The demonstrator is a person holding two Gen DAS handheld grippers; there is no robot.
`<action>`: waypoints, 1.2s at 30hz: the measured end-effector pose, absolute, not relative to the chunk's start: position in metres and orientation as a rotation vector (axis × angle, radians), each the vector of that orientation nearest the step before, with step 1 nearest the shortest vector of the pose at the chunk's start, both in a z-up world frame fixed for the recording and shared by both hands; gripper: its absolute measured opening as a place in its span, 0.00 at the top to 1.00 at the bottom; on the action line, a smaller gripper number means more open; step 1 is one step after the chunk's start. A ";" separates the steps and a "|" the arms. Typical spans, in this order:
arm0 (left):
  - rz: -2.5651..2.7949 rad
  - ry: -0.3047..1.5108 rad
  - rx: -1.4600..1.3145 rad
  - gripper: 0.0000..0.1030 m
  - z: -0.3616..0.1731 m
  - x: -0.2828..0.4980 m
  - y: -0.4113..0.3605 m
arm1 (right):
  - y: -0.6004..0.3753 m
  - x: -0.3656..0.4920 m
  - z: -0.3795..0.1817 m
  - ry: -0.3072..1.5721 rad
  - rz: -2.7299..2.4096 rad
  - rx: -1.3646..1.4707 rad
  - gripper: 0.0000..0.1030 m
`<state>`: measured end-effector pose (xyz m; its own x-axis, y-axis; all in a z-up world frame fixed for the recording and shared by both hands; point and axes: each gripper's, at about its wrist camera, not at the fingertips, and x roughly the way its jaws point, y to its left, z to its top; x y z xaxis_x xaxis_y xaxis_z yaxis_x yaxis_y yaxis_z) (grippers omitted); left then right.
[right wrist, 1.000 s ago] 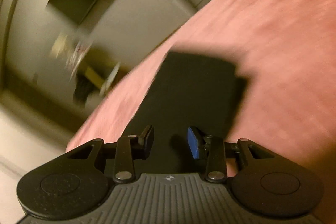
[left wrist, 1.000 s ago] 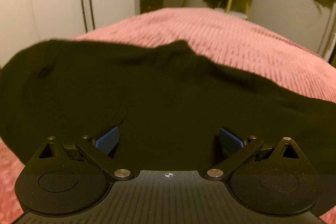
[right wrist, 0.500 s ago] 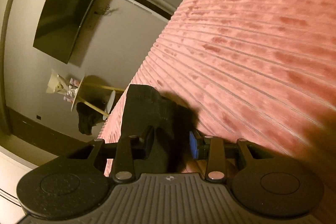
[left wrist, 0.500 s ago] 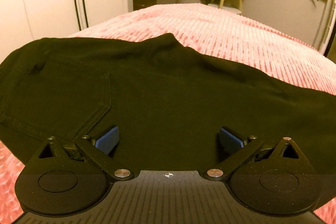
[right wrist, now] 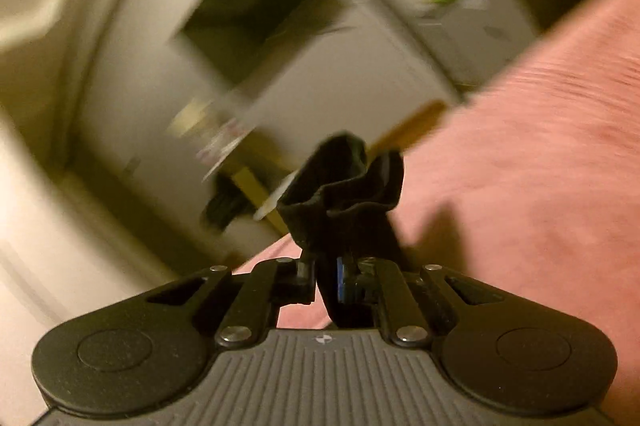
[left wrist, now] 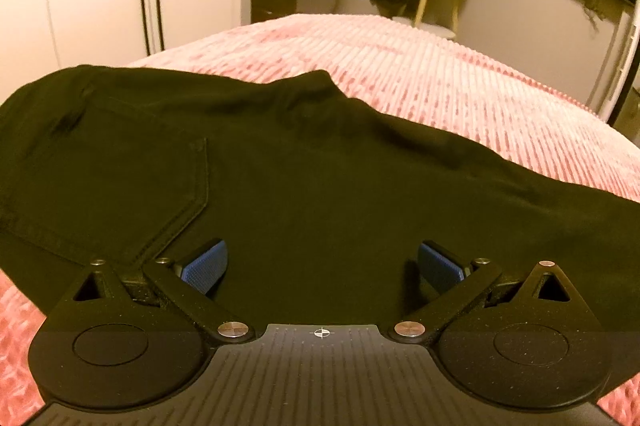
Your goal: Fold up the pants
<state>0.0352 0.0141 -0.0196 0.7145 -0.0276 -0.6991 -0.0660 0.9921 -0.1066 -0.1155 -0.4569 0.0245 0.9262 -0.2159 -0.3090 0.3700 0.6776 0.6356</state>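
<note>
Black denim pants [left wrist: 304, 194] – one pair, flat on pink ribbed bedspread [left wrist: 460, 86], long axis running L→R, lying under & ahead of left gripper [left wrist: 320, 268], jaws wide apart, nothing between. Right gripper [right wrist: 326, 276] just closed, clamped on bunched leg end [right wrist: 344, 182] – raised off bed. Two grippers; right nearer hem for fold-over.
</note>
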 end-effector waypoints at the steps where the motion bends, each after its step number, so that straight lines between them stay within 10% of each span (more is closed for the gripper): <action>1: 0.018 0.772 -0.129 0.00 -0.019 0.034 0.014 | -0.434 -0.103 0.029 0.250 -0.272 0.714 0.91; 8: 0.007 0.741 -0.148 0.00 -0.009 0.023 0.018 | -0.314 -0.011 -0.006 0.800 -0.007 0.496 0.66; 13: 0.017 0.751 -0.179 0.00 -0.010 0.024 0.021 | -0.337 -0.033 0.004 0.696 0.046 0.668 0.41; 17: 0.006 0.770 -0.161 0.00 -0.014 0.026 0.014 | -0.367 -0.052 0.004 0.621 -0.091 0.704 0.44; 25: -0.081 0.779 -0.141 0.00 -0.008 0.022 -0.007 | -0.417 -0.058 -0.053 0.768 -0.224 0.984 0.84; 36: -0.292 0.835 -0.327 0.00 0.000 0.053 -0.079 | -0.431 -0.078 -0.081 0.684 -0.161 1.239 0.84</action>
<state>0.0532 -0.0793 -0.0001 0.6369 -0.3778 -0.6720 0.1242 0.9106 -0.3942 -0.0783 -0.4310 -0.0811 0.7922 0.2447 -0.5591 0.4687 0.3428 0.8141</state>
